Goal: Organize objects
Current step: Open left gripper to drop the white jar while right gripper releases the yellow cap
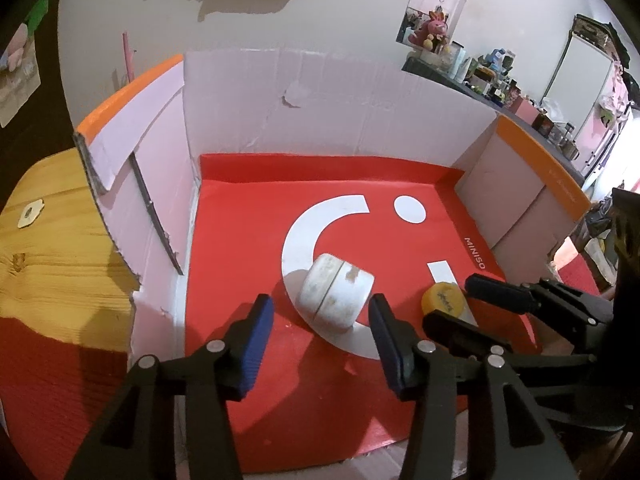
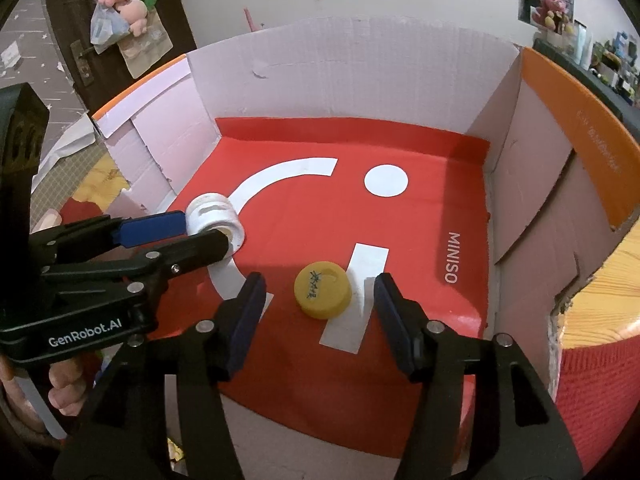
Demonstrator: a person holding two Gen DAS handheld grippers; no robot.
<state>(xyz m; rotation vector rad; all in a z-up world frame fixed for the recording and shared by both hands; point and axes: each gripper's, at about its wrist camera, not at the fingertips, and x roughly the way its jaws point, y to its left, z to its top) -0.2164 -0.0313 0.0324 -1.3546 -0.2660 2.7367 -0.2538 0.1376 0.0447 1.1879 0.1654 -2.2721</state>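
Box: I see an open cardboard box (image 2: 360, 64) with a red MINISO sheet (image 2: 400, 240) lining its floor.
White roll: a tape-like roll (image 1: 338, 296) lies on its side on the sheet, axis level, running across my left claw's view.
Left claw: my left claw (image 1: 320, 320) is spread wide, fingers either side of the roll; I cannot tell if they touch it.
Yellow cap: a cap (image 2: 323, 294) lies flat, marked face up, axis vertical, right of the roll.
Right claw: my right claw (image 2: 320, 312) is spread wide, cap between the fingers, apart from both.
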